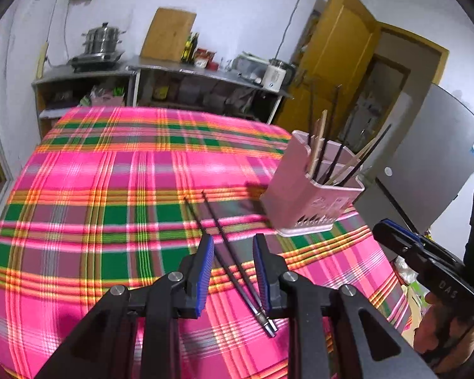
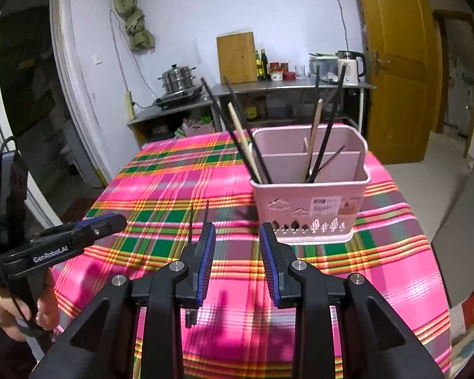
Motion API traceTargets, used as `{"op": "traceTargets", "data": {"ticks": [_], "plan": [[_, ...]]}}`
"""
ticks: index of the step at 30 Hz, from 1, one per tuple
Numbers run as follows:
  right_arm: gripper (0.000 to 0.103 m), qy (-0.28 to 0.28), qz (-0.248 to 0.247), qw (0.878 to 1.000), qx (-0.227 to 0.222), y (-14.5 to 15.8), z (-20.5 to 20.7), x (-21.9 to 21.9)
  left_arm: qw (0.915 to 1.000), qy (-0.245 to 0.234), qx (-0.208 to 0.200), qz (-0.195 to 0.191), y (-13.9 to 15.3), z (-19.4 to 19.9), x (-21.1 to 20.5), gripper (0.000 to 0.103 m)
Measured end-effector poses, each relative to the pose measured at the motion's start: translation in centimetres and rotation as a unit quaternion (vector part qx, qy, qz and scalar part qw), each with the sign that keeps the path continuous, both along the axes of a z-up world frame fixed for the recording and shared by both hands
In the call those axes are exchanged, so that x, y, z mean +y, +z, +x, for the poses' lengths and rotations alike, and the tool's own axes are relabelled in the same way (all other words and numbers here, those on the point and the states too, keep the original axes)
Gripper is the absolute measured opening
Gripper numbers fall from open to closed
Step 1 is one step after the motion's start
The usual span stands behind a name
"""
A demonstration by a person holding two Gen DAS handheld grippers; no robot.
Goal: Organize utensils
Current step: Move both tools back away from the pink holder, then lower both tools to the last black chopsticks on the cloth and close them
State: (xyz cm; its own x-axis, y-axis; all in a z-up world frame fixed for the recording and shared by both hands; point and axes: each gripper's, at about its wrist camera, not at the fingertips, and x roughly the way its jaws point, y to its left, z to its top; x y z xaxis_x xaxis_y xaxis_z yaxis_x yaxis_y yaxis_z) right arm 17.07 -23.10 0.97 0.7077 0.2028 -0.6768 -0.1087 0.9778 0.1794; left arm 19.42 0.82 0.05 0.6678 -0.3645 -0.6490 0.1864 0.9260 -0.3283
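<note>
Two black chopsticks [image 1: 224, 240] lie side by side on the pink plaid tablecloth [image 1: 110, 208]. In the left wrist view they run up between the fingers of my left gripper [image 1: 233, 240], which is open, its blue pads clear of them. To the right stands the pink utensil holder [image 1: 312, 195], with several black and wooden chopsticks in it. My right gripper [image 2: 237, 227] is open with nothing between its fingers, just short of the holder [image 2: 309, 208]. Its left finger hides most of the black chopsticks [image 2: 191, 221]. The left gripper [image 2: 110, 222] comes in from the left.
A steel counter [image 2: 294, 85] behind the table carries a steamer pot [image 2: 177, 77], a cutting board, bottles and a kettle [image 2: 350, 64]. A yellow door [image 2: 395, 79] is at the right. A grey fridge [image 1: 426, 170] stands beyond the table's right edge. The right gripper [image 1: 395, 237] shows there.
</note>
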Motion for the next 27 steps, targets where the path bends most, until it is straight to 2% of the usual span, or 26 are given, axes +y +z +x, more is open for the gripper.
{"op": "traceTargets", "data": {"ticks": [12, 27], "plan": [[0.03, 0.02, -0.001, 0.999, 0.037, -3.3, 1.2, 1.4, 0.9983, 0.016, 0.053, -0.016, -4.6, 2.9, 0.2, 0.025], [0.03, 0.012, 0.007, 0.997, 0.074, -6.6, 2.8, -0.1, 0.9954, 0.031, 0.089, 0.016, -9.8, 8.9, -2.1, 0.025]]}}
